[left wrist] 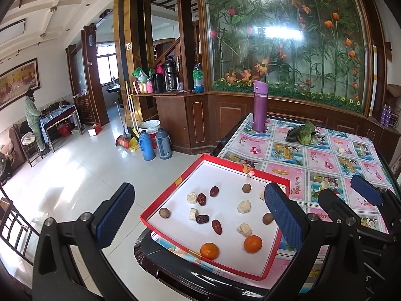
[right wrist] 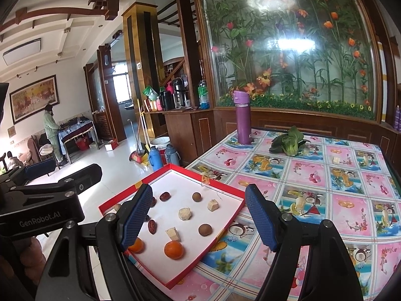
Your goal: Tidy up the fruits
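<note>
Clearly, nothing is held yet: both grippers are spread wide and empty, raised above the near edge of the table (right wrist: 313, 175), which is covered by a patterned cloth. The fruits are scattered loose inside a shallow red-rimmed tray (left wrist: 175, 188) at the table's near-left corner, forward of and below both grippers.

From the left wrist view, the left gripper (left wrist: 198, 215) is seen with its jaws fully parted, straddling most of the tray; one tangerine (left wrist: 210, 250) lies nearest, just beside the tray's front rim, and a second tangerine (left wrist: 253, 244) lies near it to the right. Dark red dates (left wrist: 217, 226) lie further in, their long axes pointing in different directions, with round brown longans (left wrist: 165, 212) and pale cut pieces (left wrist: 244, 206) among them.

From the right wrist view, the right gripper (right wrist: 199, 217) is likewise released, touching nothing, and a tangerine (right wrist: 174, 250) lies between its fingers and below them.

It is judged that either gripper could drop onto a tangerine with little sideways travel; the round fruit needs no wrist turn, whereas a date would be better taken across its short axis. A piece (right wrist: 336, 160) lies apart on the cloth, well beyond the tray, nearer the right gripper. A purple flask (right wrist: 242, 118) and a leafy green (right wrist: 288, 141) stand at the far side.
</note>
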### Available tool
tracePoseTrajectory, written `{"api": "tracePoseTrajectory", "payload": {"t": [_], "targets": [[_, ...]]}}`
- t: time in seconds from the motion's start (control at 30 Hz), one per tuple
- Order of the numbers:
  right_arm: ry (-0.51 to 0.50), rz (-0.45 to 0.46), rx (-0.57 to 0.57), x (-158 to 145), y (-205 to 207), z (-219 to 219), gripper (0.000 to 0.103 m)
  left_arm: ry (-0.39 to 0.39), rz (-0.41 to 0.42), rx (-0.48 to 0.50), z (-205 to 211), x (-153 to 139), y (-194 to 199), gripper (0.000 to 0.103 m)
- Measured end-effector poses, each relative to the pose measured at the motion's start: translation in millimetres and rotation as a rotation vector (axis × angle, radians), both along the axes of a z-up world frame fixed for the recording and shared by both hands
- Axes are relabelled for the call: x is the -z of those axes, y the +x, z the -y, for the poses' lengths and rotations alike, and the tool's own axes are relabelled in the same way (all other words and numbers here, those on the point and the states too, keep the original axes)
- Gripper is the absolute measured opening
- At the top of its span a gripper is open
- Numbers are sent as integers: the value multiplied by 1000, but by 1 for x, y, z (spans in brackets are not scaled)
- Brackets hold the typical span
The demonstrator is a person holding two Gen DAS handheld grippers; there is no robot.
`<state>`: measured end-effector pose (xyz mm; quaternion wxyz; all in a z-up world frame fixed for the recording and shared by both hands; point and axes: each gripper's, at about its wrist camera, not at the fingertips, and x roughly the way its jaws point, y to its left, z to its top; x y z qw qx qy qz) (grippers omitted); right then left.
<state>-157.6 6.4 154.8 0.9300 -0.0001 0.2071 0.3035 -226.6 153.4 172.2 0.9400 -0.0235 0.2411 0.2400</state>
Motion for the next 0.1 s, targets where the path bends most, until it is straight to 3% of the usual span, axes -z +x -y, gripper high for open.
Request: {"api": "tracePoseTrajectory", "payload": {"t": [0.1], "targets": [[0,2,1,1,1,2,76,2,3,4,0,0,1,103]]}}
